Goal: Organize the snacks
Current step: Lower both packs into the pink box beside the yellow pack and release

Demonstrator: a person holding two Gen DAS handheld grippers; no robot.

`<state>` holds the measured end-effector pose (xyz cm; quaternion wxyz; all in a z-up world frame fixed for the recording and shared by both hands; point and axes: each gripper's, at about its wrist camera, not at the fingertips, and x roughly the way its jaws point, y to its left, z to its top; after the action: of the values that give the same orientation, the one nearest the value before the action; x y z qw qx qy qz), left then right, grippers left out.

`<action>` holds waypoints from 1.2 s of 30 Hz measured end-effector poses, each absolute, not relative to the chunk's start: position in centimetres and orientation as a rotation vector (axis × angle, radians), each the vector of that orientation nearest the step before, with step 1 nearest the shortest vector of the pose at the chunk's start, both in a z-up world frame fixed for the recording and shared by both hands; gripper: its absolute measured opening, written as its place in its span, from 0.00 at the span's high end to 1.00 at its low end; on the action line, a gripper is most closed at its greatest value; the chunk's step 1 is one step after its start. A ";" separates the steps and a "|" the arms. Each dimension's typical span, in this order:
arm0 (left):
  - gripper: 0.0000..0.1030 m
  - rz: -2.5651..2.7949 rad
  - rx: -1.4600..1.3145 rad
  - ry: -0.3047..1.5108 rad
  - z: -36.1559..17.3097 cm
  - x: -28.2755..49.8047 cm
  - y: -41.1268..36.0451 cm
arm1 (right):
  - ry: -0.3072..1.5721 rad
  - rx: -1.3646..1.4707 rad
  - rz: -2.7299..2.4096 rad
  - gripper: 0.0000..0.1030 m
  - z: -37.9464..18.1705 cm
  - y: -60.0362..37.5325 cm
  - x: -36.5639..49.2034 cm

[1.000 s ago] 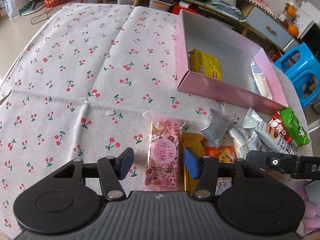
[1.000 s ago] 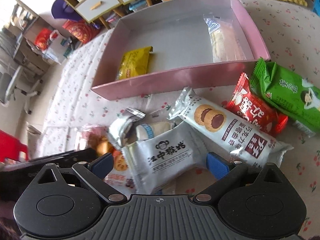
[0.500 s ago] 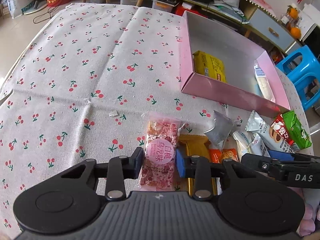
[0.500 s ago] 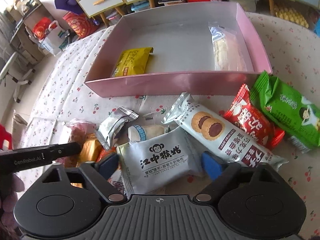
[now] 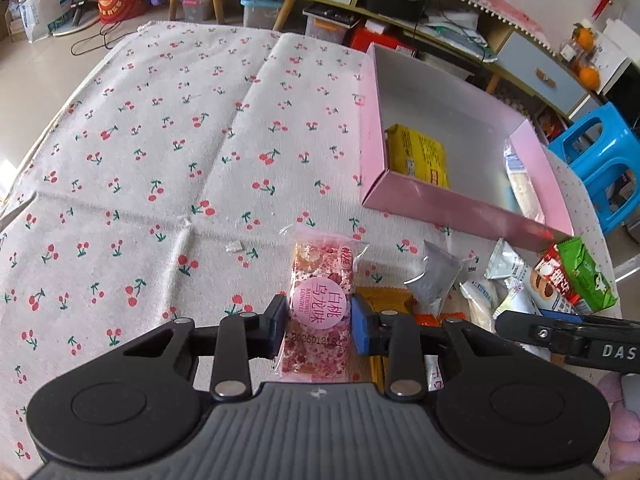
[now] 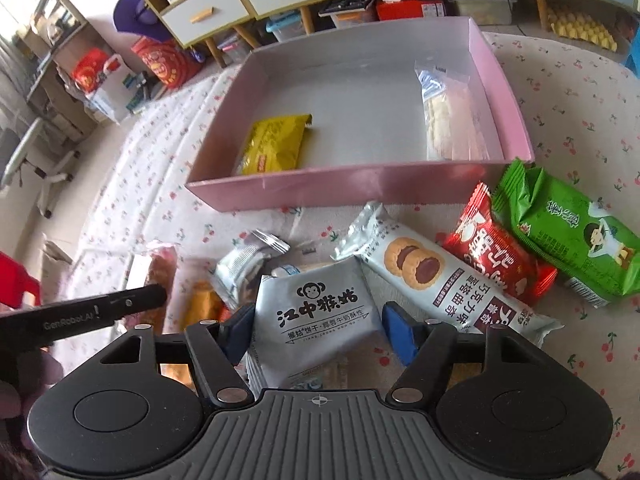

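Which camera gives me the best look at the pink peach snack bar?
Left wrist: the pink peach snack bar lies face-up with its label readable, between the left gripper's pads. In the right wrist view it is only a blurred sliver partly behind the other gripper's finger.

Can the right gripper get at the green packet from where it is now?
Probably yes. The green packet lies uncovered on top, right of the red one. But the right gripper is closing around the grey monkey packet, so it must deal with that first.

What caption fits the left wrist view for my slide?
Left gripper shut on the pink snack packet lying on the cherry-print cloth, near the pink box.
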<state>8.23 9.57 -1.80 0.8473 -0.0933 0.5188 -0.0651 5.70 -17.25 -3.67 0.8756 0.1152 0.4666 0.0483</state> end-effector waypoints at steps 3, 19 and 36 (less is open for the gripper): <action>0.70 -0.140 -0.211 1.081 -1.3 8.3 9.7 | 0.959 0.281 0.116 0.33 -2.9 -17.7 5.5; 0.71 -0.178 -0.308 0.982 1.7 10.2 7.4 | 0.770 0.510 0.079 0.33 1.7 -24.1 7.6; 0.70 -0.276 -0.181 0.955 0.6 16.7 -1.0 | 0.672 0.687 0.085 0.32 -1.9 -28.2 11.1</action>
<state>16.73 -0.97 0.61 0.8752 -0.0866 0.4573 -0.1320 11.10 -28.15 -1.93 0.8859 0.3305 0.3230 0.0408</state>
